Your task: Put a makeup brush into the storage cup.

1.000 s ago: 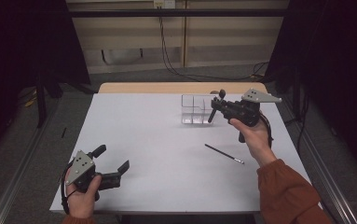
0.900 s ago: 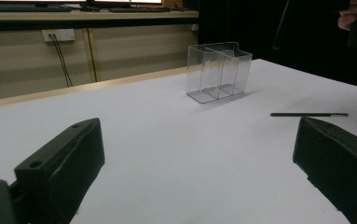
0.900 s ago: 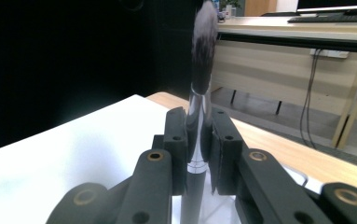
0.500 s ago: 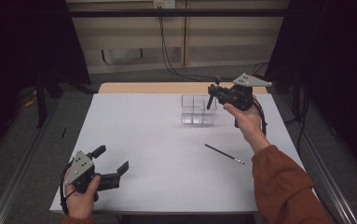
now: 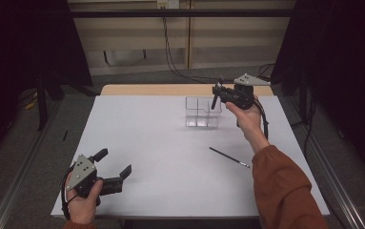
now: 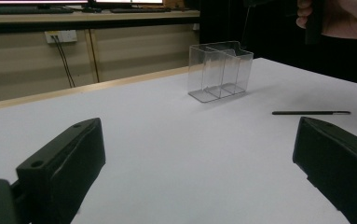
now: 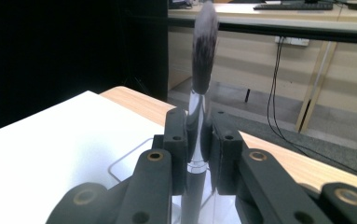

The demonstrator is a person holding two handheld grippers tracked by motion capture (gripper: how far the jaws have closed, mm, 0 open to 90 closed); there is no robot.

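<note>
Moved: right gripper point(image 5: 217, 91) has carried the makeup brush point(image 5: 215, 98) from beside the clear organizer's right edge to a spot just over its far right corner; left gripper point(image 5: 116, 168) hasn't budged from the near left corner of the table.

Right claw: jaws pinched tight on the brush's shiny ferrule point(image 7: 195, 122), bristles point(image 7: 204, 44) up, dark handle pointing down toward the box, brush standing close to upright.

Left claw: jaws spread wide, nothing between them, just resting low over the white table point(image 5: 151, 143) and looking across at the organizer.

Container: clear plastic organizer point(image 5: 202, 112) sits at the far middle of the table, with dividers splitting it into compartments. From the left gripper view point(image 6: 220, 70) I can see straight through it, and it looks bare inside, no brush or pencil in any compartment yet.

Waiting item: 1 thin dark pencil-like stick point(image 5: 229, 157) lies flat on the table, well apart from the box, near the right forearm.

Progress: I'd call it early. Brush is picked up and lined up above the box, but not lowered in. Left to do, by my reading: drop brush into a compartment, then fetch the stick.
</note>
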